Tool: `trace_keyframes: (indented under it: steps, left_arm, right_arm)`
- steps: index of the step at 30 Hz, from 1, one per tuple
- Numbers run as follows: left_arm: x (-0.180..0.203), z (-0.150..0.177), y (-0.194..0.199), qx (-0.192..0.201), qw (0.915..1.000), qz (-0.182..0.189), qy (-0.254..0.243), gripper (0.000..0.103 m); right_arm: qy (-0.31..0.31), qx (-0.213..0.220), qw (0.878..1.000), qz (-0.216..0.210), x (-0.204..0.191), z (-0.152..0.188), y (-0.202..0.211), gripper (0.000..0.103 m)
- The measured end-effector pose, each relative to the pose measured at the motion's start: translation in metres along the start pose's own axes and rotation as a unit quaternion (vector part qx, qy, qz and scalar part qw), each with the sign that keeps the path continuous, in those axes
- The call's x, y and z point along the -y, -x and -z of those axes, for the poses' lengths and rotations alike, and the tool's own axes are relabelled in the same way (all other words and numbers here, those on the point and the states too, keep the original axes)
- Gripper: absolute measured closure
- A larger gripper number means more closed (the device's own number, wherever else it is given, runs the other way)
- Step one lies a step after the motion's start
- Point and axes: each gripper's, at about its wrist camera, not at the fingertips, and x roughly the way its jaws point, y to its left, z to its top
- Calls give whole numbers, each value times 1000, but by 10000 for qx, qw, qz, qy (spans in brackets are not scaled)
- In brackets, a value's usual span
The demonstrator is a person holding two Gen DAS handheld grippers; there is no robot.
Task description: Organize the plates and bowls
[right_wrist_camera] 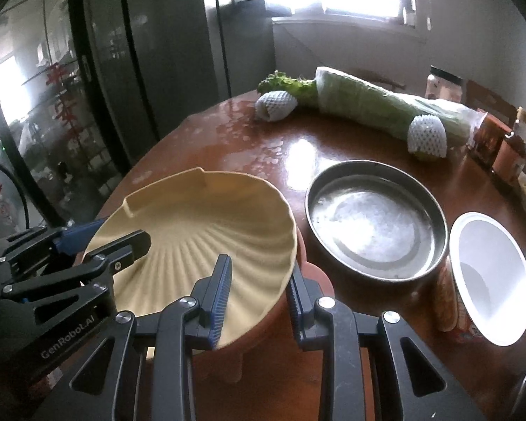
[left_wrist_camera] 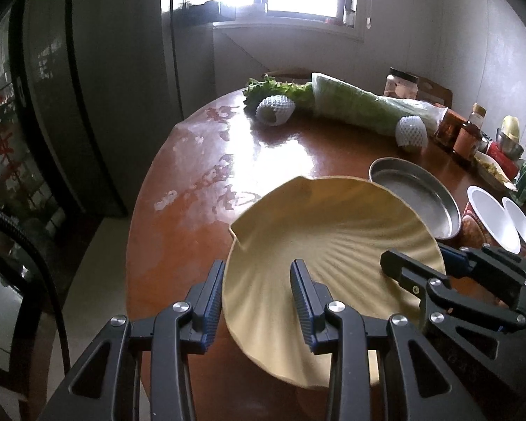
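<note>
A cream shell-shaped plate [left_wrist_camera: 319,231] [right_wrist_camera: 200,231] is tilted above the brown round table [left_wrist_camera: 193,161]. In the right wrist view it rests on an orange-brown plate [right_wrist_camera: 263,322] beneath it. My left gripper [left_wrist_camera: 257,298] is open, its fingers straddling the plate's near rim. My right gripper [right_wrist_camera: 259,298] is open too, astride the plate's right rim. Each gripper shows in the other's view, the right one [left_wrist_camera: 417,273] and the left one [right_wrist_camera: 98,249], with one finger over the plate and one under. A steel pan [right_wrist_camera: 375,217] [left_wrist_camera: 417,196] sits to the right.
Two white paper bowls [right_wrist_camera: 487,280] [left_wrist_camera: 494,221] stand at the right. Wrapped cabbage [right_wrist_camera: 375,105], lettuce and two foam-netted fruits [right_wrist_camera: 427,137] lie at the back. Jars and sauce bottles [left_wrist_camera: 466,133] crowd the right edge. A dark glass cabinet [right_wrist_camera: 87,105] stands left.
</note>
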Motion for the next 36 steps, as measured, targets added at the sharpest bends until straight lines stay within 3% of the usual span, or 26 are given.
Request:
trace_keyframes:
  steps: [22, 27, 36]
  left_arm:
    - [-15, 4, 4, -1, 9997, 21, 223, 65]
    - [-16, 4, 7, 26, 9997, 27, 239, 65]
    - [-14, 4, 21, 103, 9996, 99, 239, 65]
  right_arm:
    - [176, 4, 9994, 312, -11, 3, 4, 68]
    - [255, 50, 9988, 410, -13, 1, 7, 54]
    - [204, 87, 9983, 546, -9, 0, 13, 51]
